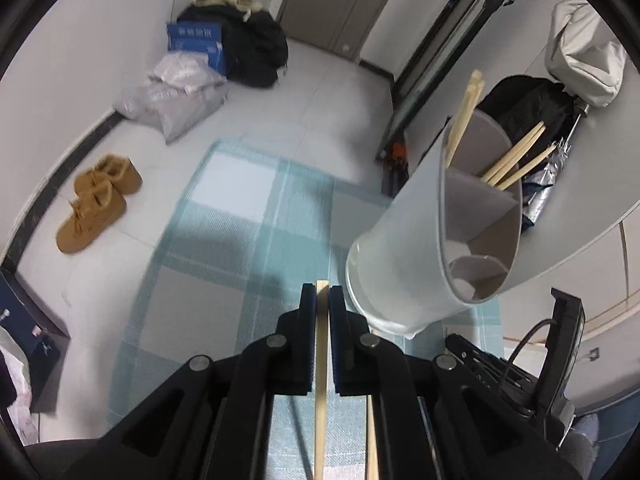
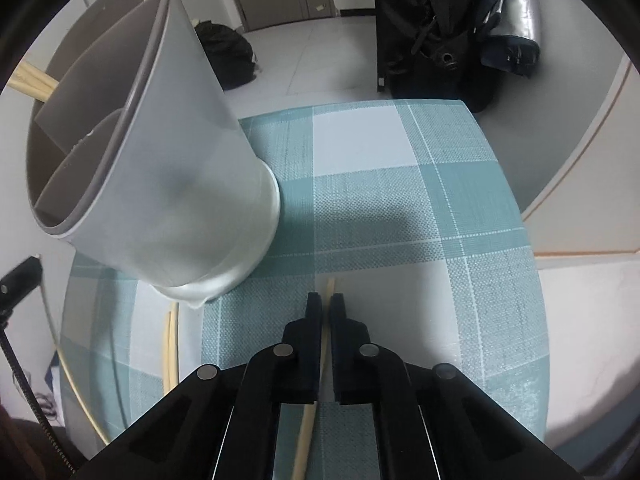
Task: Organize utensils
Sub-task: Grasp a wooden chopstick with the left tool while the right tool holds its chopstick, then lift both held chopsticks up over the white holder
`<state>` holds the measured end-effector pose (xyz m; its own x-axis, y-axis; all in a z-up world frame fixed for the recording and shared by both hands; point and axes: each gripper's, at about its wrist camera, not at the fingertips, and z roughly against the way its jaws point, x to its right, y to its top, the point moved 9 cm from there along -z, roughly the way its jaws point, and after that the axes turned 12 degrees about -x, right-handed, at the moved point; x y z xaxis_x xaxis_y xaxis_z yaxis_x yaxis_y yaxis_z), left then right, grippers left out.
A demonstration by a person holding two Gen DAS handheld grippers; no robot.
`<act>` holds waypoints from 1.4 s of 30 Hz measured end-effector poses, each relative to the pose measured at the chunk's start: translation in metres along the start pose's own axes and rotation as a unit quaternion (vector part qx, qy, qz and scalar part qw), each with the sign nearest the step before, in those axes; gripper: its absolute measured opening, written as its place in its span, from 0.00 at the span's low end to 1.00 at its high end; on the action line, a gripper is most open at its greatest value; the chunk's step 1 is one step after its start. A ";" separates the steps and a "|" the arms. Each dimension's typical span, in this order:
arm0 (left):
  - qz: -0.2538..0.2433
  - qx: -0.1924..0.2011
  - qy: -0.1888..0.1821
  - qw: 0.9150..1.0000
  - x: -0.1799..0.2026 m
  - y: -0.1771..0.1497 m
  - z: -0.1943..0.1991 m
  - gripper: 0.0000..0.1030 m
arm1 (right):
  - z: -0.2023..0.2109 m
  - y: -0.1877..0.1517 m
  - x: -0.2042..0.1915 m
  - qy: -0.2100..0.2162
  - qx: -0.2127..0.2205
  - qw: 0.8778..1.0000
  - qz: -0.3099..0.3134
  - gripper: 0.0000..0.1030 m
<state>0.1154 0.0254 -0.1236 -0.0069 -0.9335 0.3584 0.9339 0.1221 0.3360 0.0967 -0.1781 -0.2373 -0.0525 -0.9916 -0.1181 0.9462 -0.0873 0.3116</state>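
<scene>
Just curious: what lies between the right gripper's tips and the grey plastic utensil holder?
Only bare teal-and-white checked tablecloth, seen in the right wrist view, separates the right gripper, shut on a wooden chopstick, from the holder.

Both views are evenly and softly lit from overhead, with no harsh glare. Soft shadows are cast on the checked tablecloth ahead of each gripper. Strong fisheye bending is seen at the edges, where black vignette corners close in. Motion blur is noted in the left wrist view on the brown shoes and floor; the utensil holder is rendered slightly soft.
</scene>
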 end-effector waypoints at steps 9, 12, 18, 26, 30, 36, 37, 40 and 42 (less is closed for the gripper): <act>-0.022 0.038 -0.002 0.999 0.002 -0.002 0.018 0.03 | 0.046 -0.003 0.001 0.045 0.061 0.997 -0.001 0.00; -0.030 0.051 -0.002 0.998 0.009 -0.007 0.027 0.03 | 0.073 -0.006 0.002 0.068 0.094 0.993 0.001 0.00; -0.042 0.095 -0.013 0.995 0.024 -0.011 0.053 0.03 | 0.113 -0.016 -0.002 0.102 0.137 0.985 0.017 0.00; -0.055 0.101 -0.005 0.993 0.033 -0.015 0.063 0.03 | 0.140 -0.024 -0.012 0.118 0.170 0.978 0.039 0.00; -0.051 0.095 -0.001 0.994 0.025 -0.018 0.060 0.03 | 0.101 -0.030 -0.014 0.115 0.097 0.988 0.042 0.03; -0.036 0.086 -0.007 0.996 0.013 -0.015 0.055 0.03 | 0.036 -0.031 -0.008 0.040 0.016 0.998 0.056 0.27; -0.033 0.086 -0.008 0.996 0.010 -0.014 0.054 0.03 | 0.030 -0.029 -0.011 0.027 0.012 0.997 0.069 0.30; -0.023 0.077 -0.018 0.997 0.003 -0.011 0.049 0.03 | 0.015 -0.026 -0.016 -0.010 -0.003 0.995 0.097 0.37; -0.018 0.073 -0.024 0.997 -0.001 -0.010 0.048 0.03 | 0.004 -0.027 -0.019 -0.031 -0.018 0.993 0.112 0.37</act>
<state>0.0894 0.0411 -0.0855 -0.0588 -0.9215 0.3838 0.8714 0.1403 0.4702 0.0709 -0.1571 -0.2393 0.1423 -0.9898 0.0091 0.9469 0.1388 0.2900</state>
